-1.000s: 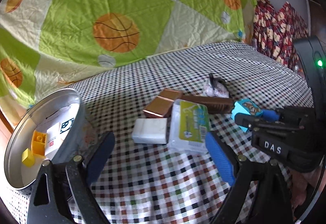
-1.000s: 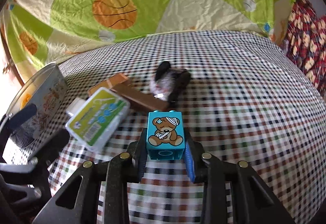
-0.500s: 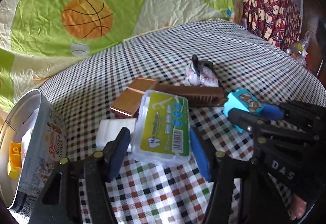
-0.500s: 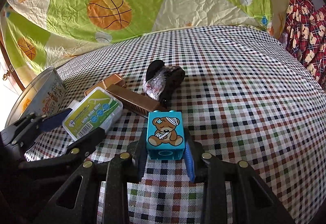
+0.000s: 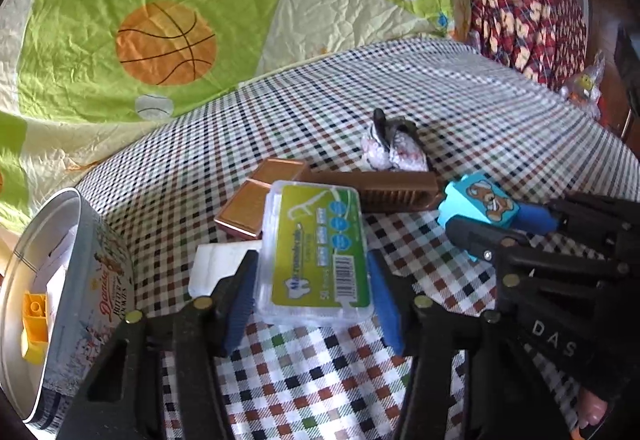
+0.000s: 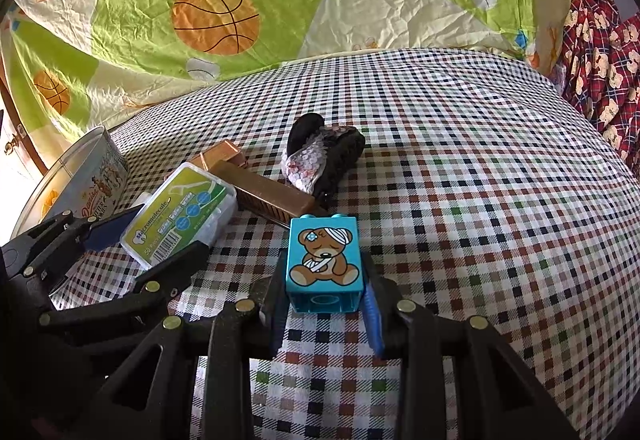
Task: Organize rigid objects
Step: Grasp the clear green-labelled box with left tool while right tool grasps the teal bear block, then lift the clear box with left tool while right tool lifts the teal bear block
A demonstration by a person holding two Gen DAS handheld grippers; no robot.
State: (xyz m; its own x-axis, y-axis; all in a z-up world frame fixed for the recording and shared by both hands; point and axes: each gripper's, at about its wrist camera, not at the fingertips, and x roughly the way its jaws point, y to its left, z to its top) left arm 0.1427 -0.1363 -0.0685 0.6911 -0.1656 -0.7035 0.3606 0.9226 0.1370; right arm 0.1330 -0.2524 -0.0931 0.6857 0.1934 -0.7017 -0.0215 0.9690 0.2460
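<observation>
My left gripper is open around a clear plastic floss-pick box with a green label; its blue pads sit on either side of the box, which lies on the checked cloth. The box also shows in the right wrist view. My right gripper is shut on a blue toy brick with a bear picture, held just above the cloth; the brick also shows in the left wrist view. A round tin at the left holds yellow bricks.
Two copper-coloured boxes, a long brown box, a white block and a black-and-sequin pouch lie mid-cloth. A green basketball quilt hangs behind. Red patterned fabric lies at the right.
My left gripper moved forward to the floss-pick box and its pads have narrowed around it. My right gripper kept the bear brick and barely moved.
</observation>
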